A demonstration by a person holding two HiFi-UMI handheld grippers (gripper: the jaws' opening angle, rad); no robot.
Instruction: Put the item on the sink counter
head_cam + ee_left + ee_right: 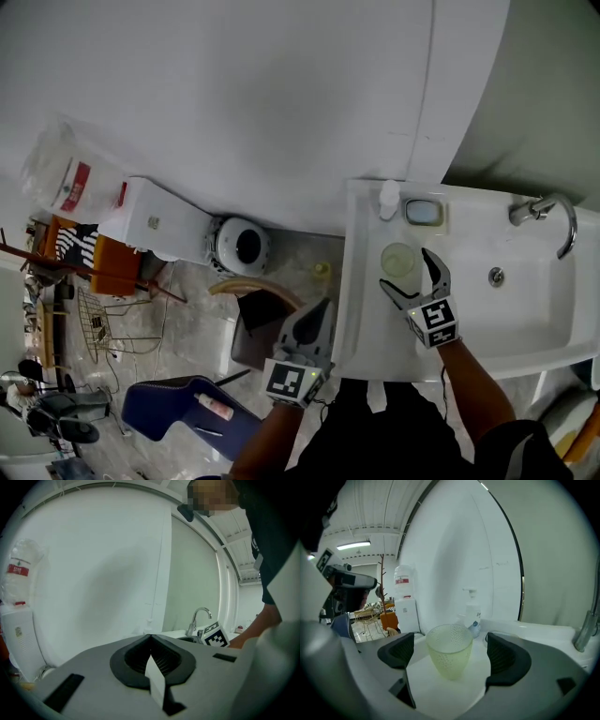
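A pale yellow-green dotted plastic cup (397, 259) stands upright on the white sink counter (367, 339), left of the basin. My right gripper (405, 269) is open around it. In the right gripper view the cup (449, 651) sits between the two dark pads (399, 651) with a gap on each side, so neither pad touches it. My left gripper (319, 309) hangs off the counter's left edge, over the floor. Seen in the left gripper view, the left gripper (150, 637) has its jaws closed together with nothing between them.
A white pump bottle (388, 199) and a soap dish (424, 212) stand at the back of the counter. The faucet (548, 211) arches over the basin (525, 300). On the floor to the left are a toilet (187, 230), a dark bin (258, 323) and a blue bag (187, 408).
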